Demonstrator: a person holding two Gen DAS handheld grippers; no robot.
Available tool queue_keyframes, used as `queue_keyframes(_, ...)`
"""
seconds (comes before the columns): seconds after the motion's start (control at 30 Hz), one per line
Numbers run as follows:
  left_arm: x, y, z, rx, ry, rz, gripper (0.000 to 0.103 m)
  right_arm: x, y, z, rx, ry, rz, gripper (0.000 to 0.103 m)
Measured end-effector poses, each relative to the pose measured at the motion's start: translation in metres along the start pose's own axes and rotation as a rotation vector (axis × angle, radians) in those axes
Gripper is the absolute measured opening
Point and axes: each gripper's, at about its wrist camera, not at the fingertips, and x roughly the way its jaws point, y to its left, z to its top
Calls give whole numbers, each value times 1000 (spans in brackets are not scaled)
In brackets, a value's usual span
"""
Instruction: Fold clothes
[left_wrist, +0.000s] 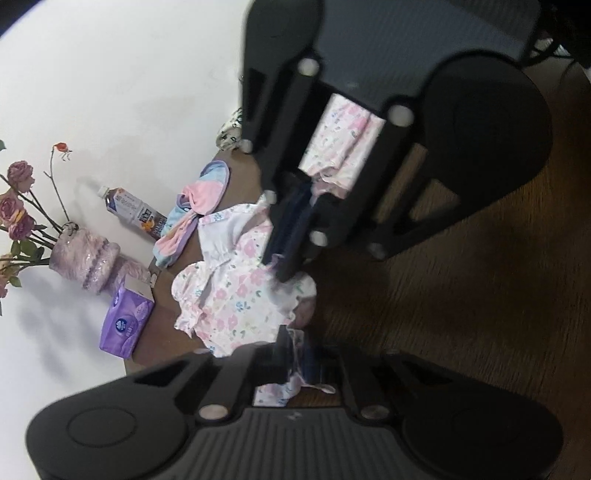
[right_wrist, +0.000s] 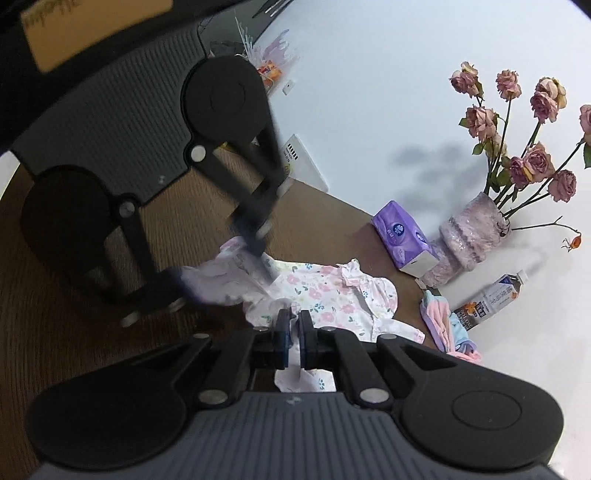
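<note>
A white floral garment (left_wrist: 229, 299) with pink and blue flowers lies on the brown wooden table (left_wrist: 461, 314). My left gripper (left_wrist: 295, 345) is shut on its near edge. My right gripper (left_wrist: 291, 254) reaches in from above in the left wrist view, shut on another part of the same cloth. In the right wrist view the garment (right_wrist: 332, 295) spreads ahead, my right gripper (right_wrist: 294, 325) pinches its hem, and my left gripper (right_wrist: 221, 266) holds a lifted, blurred fold at the left.
A pastel pink-blue garment (left_wrist: 192, 218) (right_wrist: 447, 325) lies by the wall. A drink bottle (left_wrist: 129, 210) (right_wrist: 487, 299), a purple tissue pack (left_wrist: 127, 317) (right_wrist: 402, 236) and a vase of roses (left_wrist: 85, 258) (right_wrist: 472, 229) stand along the table's far edge.
</note>
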Motion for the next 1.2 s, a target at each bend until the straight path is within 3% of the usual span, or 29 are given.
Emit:
queue_keyframes(0.13, -2, 12, 3, 22, 1, -14, 5, -6, -1, -4, -22, -18, 18, 14)
queue_keyframes(0.2, 0, 15, 4, 35, 10, -18, 5, -11, 0, -6, -52, -22, 22, 41)
queue_keyframes(0.37, 1, 18, 7, 56, 20, -40, 5, -12, 5, -10, -120, 8, 29, 42)
queue_keyframes(0.53, 0, 22, 8, 65, 32, -54, 5, -7, 5, -9, -109, 34, 47, 39)
queue_keyframes(0.57, 0, 22, 8, 66, 33, -61, 5, -6, 4, -9, -105, 38, 51, 33)
queue_keyframes(0.6, 0, 23, 8, 67, 35, -71, 5, -5, 4, -8, -101, 42, 56, 19)
queue_keyframes(0.67, -1, 25, 8, 68, 39, -93, 5, -4, 3, -7, -92, 51, 65, 5)
queue_keyframes(0.8, 0, 36, 10, 64, 48, -153, 5, -3, -8, -6, -41, 62, 105, 3)
queue_keyframes(0.97, 5, 60, 14, 40, 50, -243, 9, 4, -41, -6, 64, 73, 216, 3)
queue_keyframes(1.2, 34, 95, 21, -25, 79, -258, 17, 26, -98, -22, 305, 88, 349, 3)
